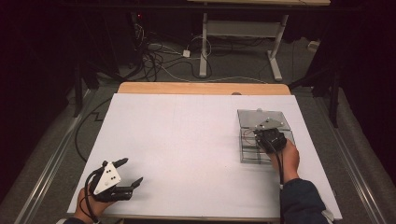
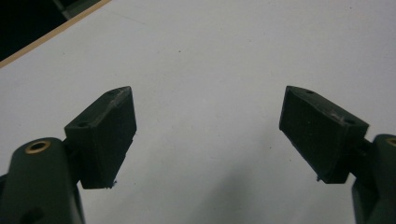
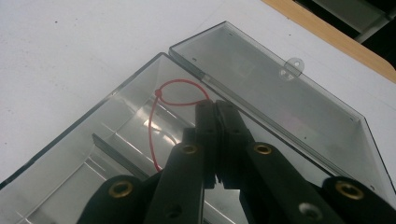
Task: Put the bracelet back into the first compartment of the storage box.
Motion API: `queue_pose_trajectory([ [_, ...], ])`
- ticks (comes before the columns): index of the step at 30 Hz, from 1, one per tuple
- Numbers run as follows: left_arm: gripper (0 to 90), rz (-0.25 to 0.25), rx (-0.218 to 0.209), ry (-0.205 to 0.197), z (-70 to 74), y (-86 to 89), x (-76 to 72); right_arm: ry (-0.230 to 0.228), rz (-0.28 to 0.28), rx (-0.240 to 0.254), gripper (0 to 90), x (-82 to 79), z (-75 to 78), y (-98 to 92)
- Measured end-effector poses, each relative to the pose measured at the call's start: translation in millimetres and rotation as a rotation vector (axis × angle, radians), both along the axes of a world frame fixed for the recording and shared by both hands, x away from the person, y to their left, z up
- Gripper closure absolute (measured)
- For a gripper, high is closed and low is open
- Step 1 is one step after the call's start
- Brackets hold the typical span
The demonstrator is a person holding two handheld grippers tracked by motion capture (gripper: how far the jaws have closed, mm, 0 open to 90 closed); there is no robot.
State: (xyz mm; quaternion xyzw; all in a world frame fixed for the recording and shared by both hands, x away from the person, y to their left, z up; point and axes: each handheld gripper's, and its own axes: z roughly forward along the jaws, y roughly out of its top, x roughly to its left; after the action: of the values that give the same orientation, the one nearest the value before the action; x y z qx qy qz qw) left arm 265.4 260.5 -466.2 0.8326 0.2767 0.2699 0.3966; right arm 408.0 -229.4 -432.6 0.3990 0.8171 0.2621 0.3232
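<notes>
A clear plastic compartment box [image 1: 247,154] lies open at the right of the white table, its lid [image 3: 280,93] folded back flat. A thin red cord [image 3: 175,86] with a knotted loop hangs into the box's far compartment. My right gripper [image 3: 215,106] is over the box [image 3: 116,112] with its jaws pressed together on the end of the loop. In the high view the right gripper [image 1: 270,138] sits on top of the box, held by a hand. My left gripper [image 1: 133,170] rests near the table's front left, jaws wide apart, with only bare table between its fingertips [image 2: 208,100].
A white sheet [image 1: 187,140] covers the table, with a wooden edge [image 1: 201,88] showing at the back. Beyond it, cables [image 1: 154,56] lie on the floor beside a white desk frame [image 1: 243,28].
</notes>
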Motion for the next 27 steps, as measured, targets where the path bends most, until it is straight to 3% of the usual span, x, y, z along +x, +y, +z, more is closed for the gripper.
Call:
queue_pose_trajectory([
  [8, 17.6, -0.005, -0.002, 0.003, -0.1, -0.1, -0.1, 0.041, 0.016, -0.011, 84.2, 1.4, -2.2, 5.2],
  [27, 17.6, -0.002, 0.002, -0.001, 0.3, 0.9, -0.4, -0.027, 0.059, 0.116, 74.9, -10.6, 9.0, -1.2],
])
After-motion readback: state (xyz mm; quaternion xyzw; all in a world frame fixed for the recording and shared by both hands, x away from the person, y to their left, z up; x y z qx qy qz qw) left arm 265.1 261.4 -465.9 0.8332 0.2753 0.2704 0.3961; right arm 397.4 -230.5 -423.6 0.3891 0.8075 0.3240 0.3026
